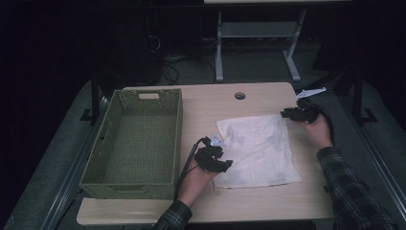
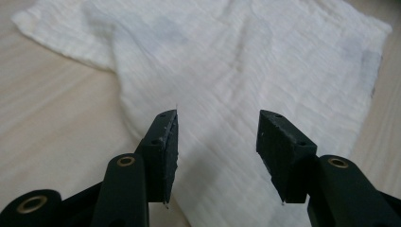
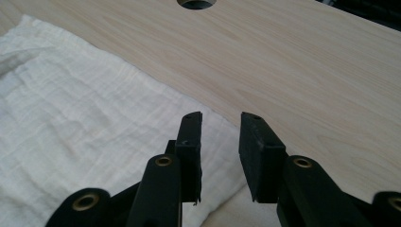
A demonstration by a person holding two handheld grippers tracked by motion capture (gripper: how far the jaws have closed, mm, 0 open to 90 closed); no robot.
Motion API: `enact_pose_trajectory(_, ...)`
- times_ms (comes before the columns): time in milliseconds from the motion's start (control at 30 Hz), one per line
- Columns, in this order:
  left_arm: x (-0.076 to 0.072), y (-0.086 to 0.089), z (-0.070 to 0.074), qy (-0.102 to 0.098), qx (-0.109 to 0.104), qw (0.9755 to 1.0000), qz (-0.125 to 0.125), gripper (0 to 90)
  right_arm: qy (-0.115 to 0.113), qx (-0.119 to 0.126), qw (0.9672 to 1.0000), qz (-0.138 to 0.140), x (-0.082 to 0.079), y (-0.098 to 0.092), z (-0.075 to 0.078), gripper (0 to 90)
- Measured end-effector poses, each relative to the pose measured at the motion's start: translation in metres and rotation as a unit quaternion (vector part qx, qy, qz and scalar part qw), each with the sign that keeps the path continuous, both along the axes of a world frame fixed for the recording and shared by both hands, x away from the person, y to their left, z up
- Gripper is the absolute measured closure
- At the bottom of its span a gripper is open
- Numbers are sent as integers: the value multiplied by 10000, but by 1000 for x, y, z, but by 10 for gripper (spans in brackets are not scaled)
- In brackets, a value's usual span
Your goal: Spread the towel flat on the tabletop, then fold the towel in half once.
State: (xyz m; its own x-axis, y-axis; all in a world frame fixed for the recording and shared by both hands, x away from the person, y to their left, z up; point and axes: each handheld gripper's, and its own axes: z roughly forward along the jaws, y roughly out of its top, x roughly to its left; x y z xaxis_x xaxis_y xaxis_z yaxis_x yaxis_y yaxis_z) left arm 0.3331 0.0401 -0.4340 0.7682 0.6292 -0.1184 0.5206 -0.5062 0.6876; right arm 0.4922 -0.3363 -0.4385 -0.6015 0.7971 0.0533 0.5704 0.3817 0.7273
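White cloth (image 1: 258, 151) lies flat on the desk (image 1: 268, 201), under both spread, empty grippers: left gripper (image 2: 216, 137) above its near-left edge, right gripper (image 3: 220, 142) at its far-right corner. Likely between folds; next, pinch fresh edges.

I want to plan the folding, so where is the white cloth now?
In the high view, the white cloth lies flat on the table, right of the green basket.

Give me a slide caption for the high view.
Two hand-held tools, left and right, hover open at opposite edges of a white cloth beside a green perforated basket on a light wooden table.
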Motion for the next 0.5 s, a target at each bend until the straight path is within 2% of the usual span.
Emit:
enact_pose_trajectory(300, 28, 1, 9, -117, -38, 9997, 199, 463, 19, 30, 10000, 12, 1, -2, 1, 689)
enact_pose_trajectory(367, 34, -2, 9, -97, 25, 9997, 227, 456, 53, 40, 10000, 18, 2, -2, 0, 684)
enact_pose_trajectory(433, 42, -3, 10, -161, 120, 9996, 205, 453, 57, 24, 10000, 32, 3, -2, -1, 684)
enact_pose_trajectory(500, 51, -5, 9, -146, 135, 9994, 297, 449, 62, 28, 10000, 40, 4, -2, -2, 683)
